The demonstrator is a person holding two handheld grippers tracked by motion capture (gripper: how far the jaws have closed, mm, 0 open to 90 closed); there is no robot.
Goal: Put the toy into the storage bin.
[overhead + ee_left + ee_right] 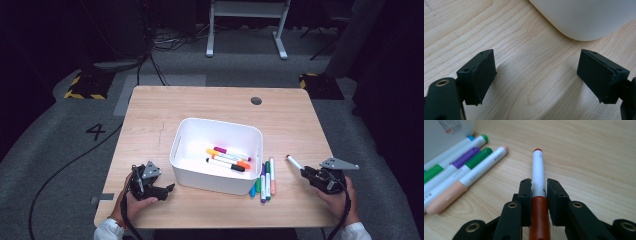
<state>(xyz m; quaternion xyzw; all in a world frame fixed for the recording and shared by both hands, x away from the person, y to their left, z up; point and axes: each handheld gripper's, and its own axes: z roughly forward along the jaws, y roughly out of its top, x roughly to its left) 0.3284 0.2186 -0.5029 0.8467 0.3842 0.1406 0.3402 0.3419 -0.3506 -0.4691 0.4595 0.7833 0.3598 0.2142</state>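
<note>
My right gripper [539, 188] is shut on a red-capped white marker [538, 175], which sticks out ahead of the pads just above the table. In the high view that marker [294, 162] points up-left from the right gripper [312, 175] near the table's right edge. Several markers [265, 181] lie side by side against the white bin [216, 154], and more markers [229, 159] lie inside it. My left gripper [167, 189] rests on the table left of the bin, open with bare wood between its pads [481, 75].
The wooden table [220, 105] has a dark round hole [256, 100] near its far edge. The bin's rounded corner [584, 20] stands just ahead of the left gripper. The loose markers [461, 170] lie left of the held one.
</note>
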